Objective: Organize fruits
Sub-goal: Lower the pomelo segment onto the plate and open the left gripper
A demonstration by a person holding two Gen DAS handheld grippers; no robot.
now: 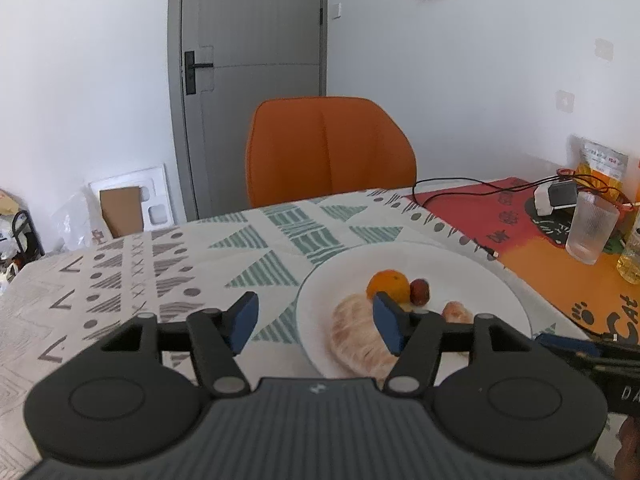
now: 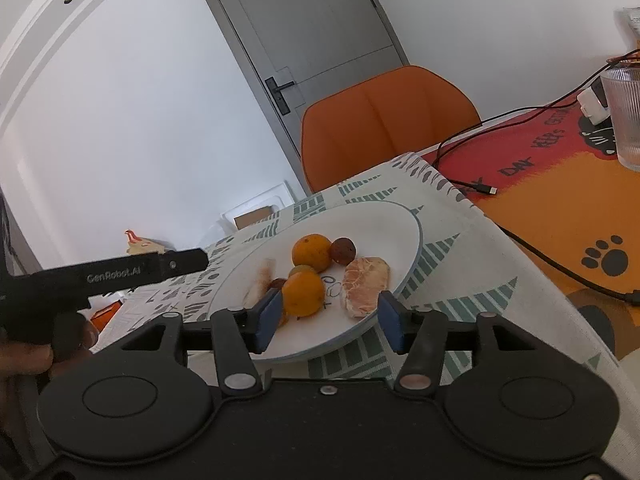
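A white plate (image 1: pixel 480 280) (image 2: pixel 384 220) lies on the patterned tablecloth and holds the fruit. On it are two oranges (image 2: pixel 311 252) (image 2: pixel 304 294), a dark red round fruit (image 2: pixel 343 251) (image 1: pixel 420 291), and peeled pomelo pieces (image 2: pixel 366 286) (image 1: pixel 358 336). One orange shows in the left wrist view (image 1: pixel 389 285). My left gripper (image 1: pixel 316 322) is open and empty over the plate's left rim, its right finger in front of a pomelo piece. My right gripper (image 2: pixel 327 318) is open and empty just above the plate's near edge.
An orange chair (image 1: pixel 330 152) (image 2: pixel 390 120) stands behind the table. To the right, an orange and red cat mat (image 1: pixel 560 252) (image 2: pixel 560 184) carries a ribbed glass (image 1: pixel 590 228) (image 2: pixel 626 116), a charger with black cables (image 1: pixel 554 198) and a bottle (image 1: pixel 632 256).
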